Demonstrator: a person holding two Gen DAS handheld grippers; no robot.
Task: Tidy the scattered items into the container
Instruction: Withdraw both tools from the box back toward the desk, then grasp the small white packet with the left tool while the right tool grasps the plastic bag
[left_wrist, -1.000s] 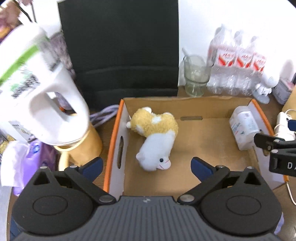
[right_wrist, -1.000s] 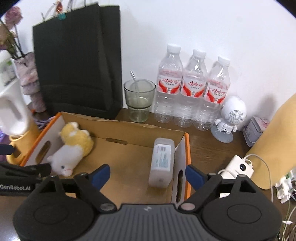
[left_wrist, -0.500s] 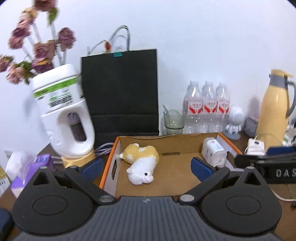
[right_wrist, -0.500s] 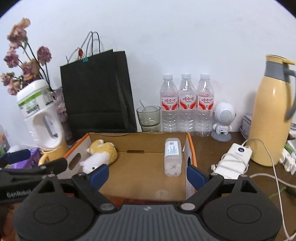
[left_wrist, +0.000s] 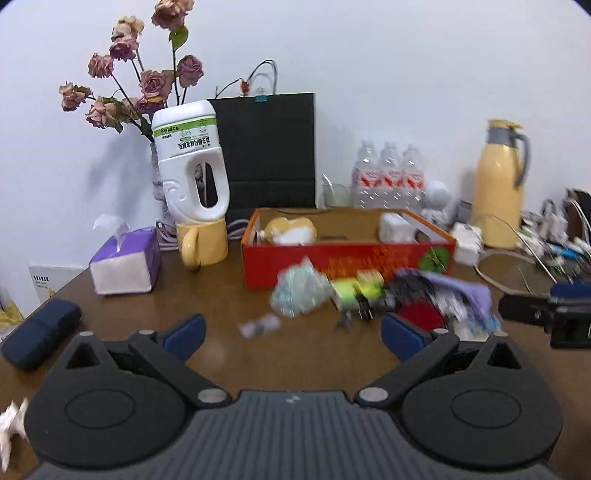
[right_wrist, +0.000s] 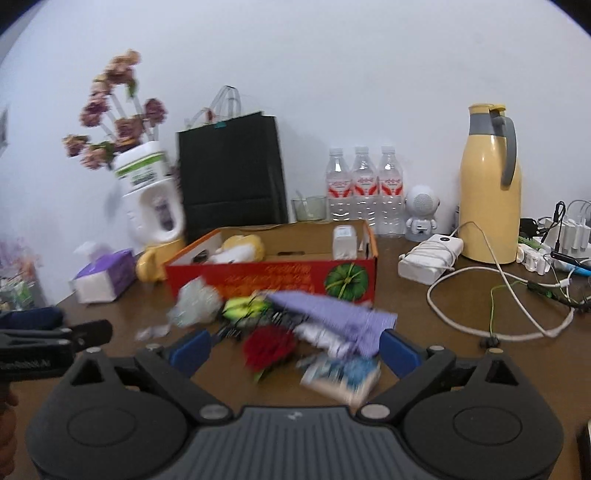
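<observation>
A red cardboard box (left_wrist: 347, 258) (right_wrist: 280, 277) stands on the brown table and holds a yellow-white plush toy (left_wrist: 291, 229) (right_wrist: 242, 248) and a small white bottle (left_wrist: 395, 226) (right_wrist: 344, 242). Blurred scattered items lie in front of it: a crumpled clear-teal bag (left_wrist: 301, 290) (right_wrist: 195, 301), a yellow-green item (left_wrist: 356, 290) (right_wrist: 243, 308), a purple sheet (left_wrist: 454, 290) (right_wrist: 332, 315), a red item (left_wrist: 419, 315) (right_wrist: 269, 347) and a blue-white packet (right_wrist: 343, 374). My left gripper (left_wrist: 291, 334) is open and empty, short of the pile. My right gripper (right_wrist: 293, 350) is open and empty over the pile.
A purple tissue box (left_wrist: 125, 260), yellow mug with a white detergent jug (left_wrist: 192, 173), black bag (left_wrist: 269, 151), water bottles (right_wrist: 364, 190), yellow thermos (right_wrist: 489, 184), white charger with cables (right_wrist: 430, 256) and a dark case (left_wrist: 40, 334) ring the box.
Both grippers have pulled back from above the box, so its red front and the pile of scattered items before it come into view. Both stay open and empty.
</observation>
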